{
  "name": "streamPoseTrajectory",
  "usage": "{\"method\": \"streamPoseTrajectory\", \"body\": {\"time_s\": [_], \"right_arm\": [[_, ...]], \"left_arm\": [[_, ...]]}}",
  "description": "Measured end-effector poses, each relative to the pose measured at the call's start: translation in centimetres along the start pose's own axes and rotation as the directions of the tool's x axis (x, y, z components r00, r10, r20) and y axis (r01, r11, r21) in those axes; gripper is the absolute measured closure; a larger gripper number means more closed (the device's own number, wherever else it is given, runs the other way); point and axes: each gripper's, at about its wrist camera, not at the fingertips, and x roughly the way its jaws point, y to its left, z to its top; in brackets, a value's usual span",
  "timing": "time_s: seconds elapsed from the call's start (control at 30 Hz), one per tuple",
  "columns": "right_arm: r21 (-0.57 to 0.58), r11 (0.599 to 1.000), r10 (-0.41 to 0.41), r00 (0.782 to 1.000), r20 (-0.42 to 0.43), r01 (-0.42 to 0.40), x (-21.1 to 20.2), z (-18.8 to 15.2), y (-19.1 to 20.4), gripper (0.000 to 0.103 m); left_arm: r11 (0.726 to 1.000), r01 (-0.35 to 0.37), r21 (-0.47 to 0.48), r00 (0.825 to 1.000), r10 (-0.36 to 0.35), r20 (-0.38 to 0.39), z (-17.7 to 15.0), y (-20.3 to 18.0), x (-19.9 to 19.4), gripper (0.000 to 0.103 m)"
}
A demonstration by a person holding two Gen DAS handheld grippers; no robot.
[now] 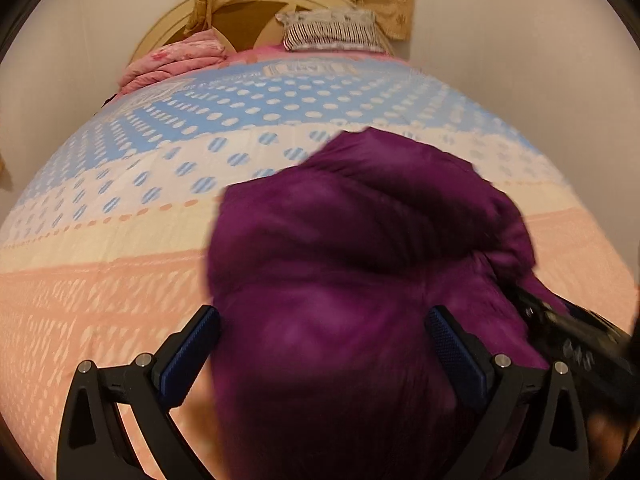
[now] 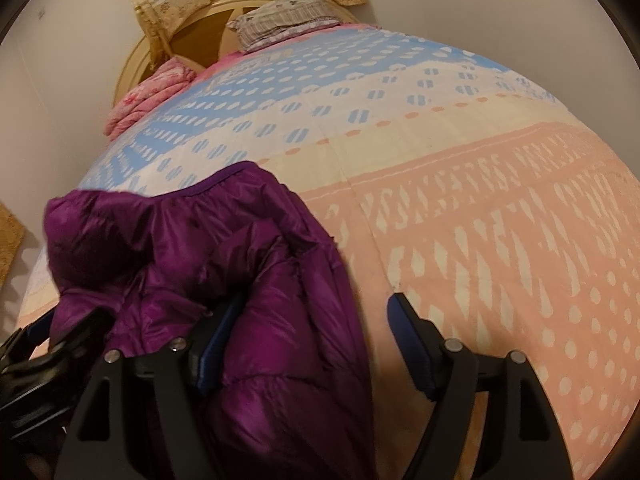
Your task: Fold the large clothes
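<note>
Here I have the purple puffer jacket (image 2: pixel 224 280) bunched at the near edge of the bed (image 2: pixel 500 220), with my left gripper (image 1: pixel 324 344) and right gripper (image 2: pixel 308 344) both wide, straddling its folds without pinching, probably ready to flatten it.

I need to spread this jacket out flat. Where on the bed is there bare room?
Free: the peach band of the bedspread right of the jacket, and the blue dotted stretch between jacket and pillow. Crowded: the headboard end, with pillow and pink quilt, and the near-left edge where both grippers meet the jacket.
</note>
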Motion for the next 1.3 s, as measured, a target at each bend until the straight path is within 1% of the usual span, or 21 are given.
{"method": "streamPoseTrajectory", "body": {"time_s": [0.07,0.13,0.2,0.27,0.3,0.33,0.37,0.43,0.53,0.6,0.7,0.8,0.83,0.87,0.9,0.93,0.97,1.03,1.07,1.13,1.3], "right_arm": [[-0.012,0.999,0.04,0.999,0.021,-0.04,-1.6,-0.5,-0.2,0.023],[-0.039,0.998,0.05,0.998,0.033,-0.049,-2.6,-1.0,-0.2,0.022],[-0.054,0.996,0.07,0.997,0.035,-0.069,-3.2,-1.5,-0.4,0.022],[-0.05,0.995,0.091,0.996,0.015,-0.09,-2.9,-1.8,-0.5,0.022],[-0.047,0.993,0.107,0.994,0.004,-0.106,-2.7,-1.9,-0.5,0.022],[-0.051,0.991,0.122,0.993,-0.005,-0.122,-2.5,-2.1,-0.4,0.023],[-0.055,0.989,0.134,0.991,-0.008,-0.135,-2.4,-2.3,-0.3,0.028],[-0.054,0.983,0.177,0.984,-0.027,-0.178,-2.1,-2.7,-0.2,0.035],[-0.019,0.974,0.226,0.973,-0.051,-0.227,-1.3,-3.0,-0.6,0.037],[-0.016,0.97,0.242,0.969,-0.041,-0.243,-1.0,-3.2,-0.8,0.037],[-0.033,0.971,0.234,0.972,-0.034,-0.235,-0.7,-3.3,-0.4,0.037],[-0.043,0.972,0.229,0.972,-0.049,-0.231,-0.2,-3.0,0.1,0.037],[-0.046,0.97,0.237,0.97,-0.058,-0.24,0.0,-2.9,0.2,0.042],[-0.051,0.965,0.255,0.965,-0.06,-0.258,-0.1,-2.9,0.3,0.054],[-0.065,0.959,0.273,0.96,-0.056,-0.277,-0.3,-3.0,0.5,0.06],[-0.088,0.957,0.272,0.961,-0.048,-0.275,-0.7,-3.2,0.9,0.069],[-0.124,0.959,0.252,0.967,-0.032,-0.254,-1.2,-3.4,1.5,0.073],[-0.148,0.96,0.241,0.971,-0.004,-0.239,-2.1,-3.6,2.2,0.077],[-0.152,0.96,0.238,0.971,0.009,-0.234,-2.6,-3.7,2.5,0.077],[-0.17,0.959,0.234,0.972,0.023,-0.227,-3.3,-4.0,3.3,0.078],[-0.212,0.948,0.248,0.968,0.023,-0.238,-4.3,-4.7,6.1,0.079]], "left_arm": [[0.999,0.052,-0.002,0.998,-0.052,0.032,-1.3,1.2,-2.1,0.001],[0.997,0.075,0.002,0.997,-0.075,0.035,-2.6,2.2,-3.2,0.001],[0.995,0.1,0.003,0.995,-0.1,0.03,-3.7,2.9,-3.4,0.001],[0.988,0.151,-0.021,0.989,-0.151,0.01,-4.3,3.2,-2.8,0.001],[0.982,0.184,-0.05,0.983,-0.184,0.004,-4.6,3.6,-2.4,0.001],[0.969,0.228,-0.092,0.973,-0.23,-0.002,-4.8,4.1,-1.9,0.001],[0.96,0.254,-0.121,0.967,-0.256,-0.004,-5.0,4.4,-1.6,0.001],[0.95,0.281,-0.136,0.959,-0.284,0.001,-5.0,4.6,-1.3,0.001],[0.956,0.276,-0.1,0.961,-0.277,0.01,-5.0,4.1,-1.5,0.001],[0.96,0.269,-0.082,0.963,-0.269,0.011,-4.6,3.7,-1.3,0.001],[0.963,0.265,-0.058,0.964,-0.265,0.009,-4.3,2.9,-1.3,0.001],[0.966,0.257,-0.04,0.966,-0.257,0.003,-4.4,2.3,-0.9,0.002],[0.969,0.246,-0.02,0.969,-0.246,0.009,-4.3,1.7,-1.0,0.005],[0.97,0.242,-0.007,0.97,-0.242,0.012,-4.4,1.3,-1.2,0.013],[0.971,0.239,-0.001,0.971,-0.239,0.015,-4.4,1.2,-1.4,0.019],[0.972,0.236,0.011,0.971,-0.236,0.029,-4.4,0.9,-1.9,0.034],[0.974,0.225,0.032,0.973,-0.226,0.041,-4.4,0.6,-2.5,0.051],[0.98,0.174,0.098,0.981,-0.182,0.072,-4.3,0.0,-3.9,0.066],[0.98,0.163,0.11,0.981,-0.174,0.092,-4.4,-0.1,-4.7,0.069],[0.982,0.144,0.12,0.981,-0.158,0.115,-4.4,0.1,-6.0,0.07],[0.987,0.125,0.104,0.979,-0.14,0.15,-4.3,1.8,-8.4,0.071]]}}
